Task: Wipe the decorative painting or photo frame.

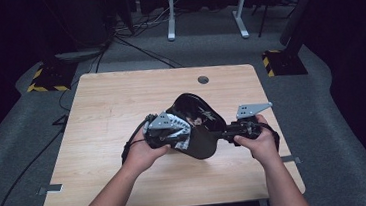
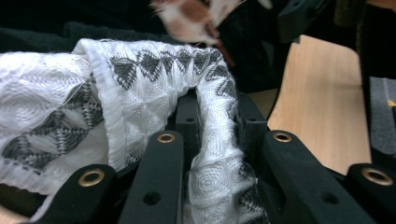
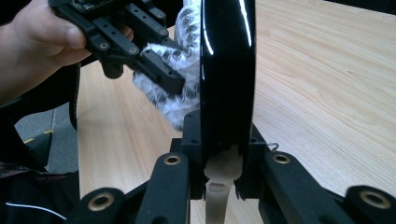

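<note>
Plate (image 1: 200,126) wipe: held on edge, cloth (image 1: 175,128) against its left face.
Right gripper (image 3: 223,163) pinches the rim, steadying it; left gripper (image 2: 212,154) clamps the cloth for rubbing.

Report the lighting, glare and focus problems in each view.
High view: the room is dark beyond the lit wooden table. Left gripper view: the white patterned cloth is sharp, while the shapes along the top edge are blurred. Right gripper view: bright glare streaks the glossy black plate; the hand looks soft.

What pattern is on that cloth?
White cloth with grey woven diamonds, clearest in the left gripper view.
</note>
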A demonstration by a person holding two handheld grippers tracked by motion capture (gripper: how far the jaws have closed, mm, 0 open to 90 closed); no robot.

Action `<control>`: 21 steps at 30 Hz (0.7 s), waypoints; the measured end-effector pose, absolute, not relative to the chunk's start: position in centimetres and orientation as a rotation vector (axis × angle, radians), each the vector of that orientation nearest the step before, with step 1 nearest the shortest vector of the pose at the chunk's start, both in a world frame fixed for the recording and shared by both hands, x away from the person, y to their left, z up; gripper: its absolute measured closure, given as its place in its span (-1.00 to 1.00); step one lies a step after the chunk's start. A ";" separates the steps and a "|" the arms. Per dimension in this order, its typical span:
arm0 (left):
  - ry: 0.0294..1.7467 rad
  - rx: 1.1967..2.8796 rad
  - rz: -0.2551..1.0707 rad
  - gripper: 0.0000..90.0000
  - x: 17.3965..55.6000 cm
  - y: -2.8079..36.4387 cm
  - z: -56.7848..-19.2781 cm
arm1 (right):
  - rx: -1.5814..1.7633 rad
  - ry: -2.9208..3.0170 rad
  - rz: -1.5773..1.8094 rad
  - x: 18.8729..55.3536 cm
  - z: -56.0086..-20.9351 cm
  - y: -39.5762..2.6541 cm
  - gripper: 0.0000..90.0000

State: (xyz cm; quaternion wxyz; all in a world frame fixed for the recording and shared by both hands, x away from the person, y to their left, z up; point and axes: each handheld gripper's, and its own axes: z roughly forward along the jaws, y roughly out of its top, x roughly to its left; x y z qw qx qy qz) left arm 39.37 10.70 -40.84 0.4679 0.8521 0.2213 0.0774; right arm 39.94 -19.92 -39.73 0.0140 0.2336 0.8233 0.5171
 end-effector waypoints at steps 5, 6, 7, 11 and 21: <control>0.607 2.086 0.214 0.70 40.2 12.7 -41.0 | 0.730 2.563 1.613 40.0 -39.7 -20.0 0.74; 0.614 2.087 0.216 0.70 40.3 13.0 -41.1 | 0.729 2.563 1.613 40.0 -39.7 -20.0 0.73; 0.623 2.085 0.222 0.70 40.4 13.3 -41.1 | 0.729 2.563 1.613 40.0 -39.7 -20.0 0.73; 0.653 2.078 0.238 0.69 40.9 14.2 -41.2 | 0.734 2.562 1.615 40.0 -39.7 -20.0 0.73; 0.627 2.072 0.222 0.69 40.2 12.7 -40.9 | 0.737 2.558 1.610 39.9 -39.7 -19.9 0.73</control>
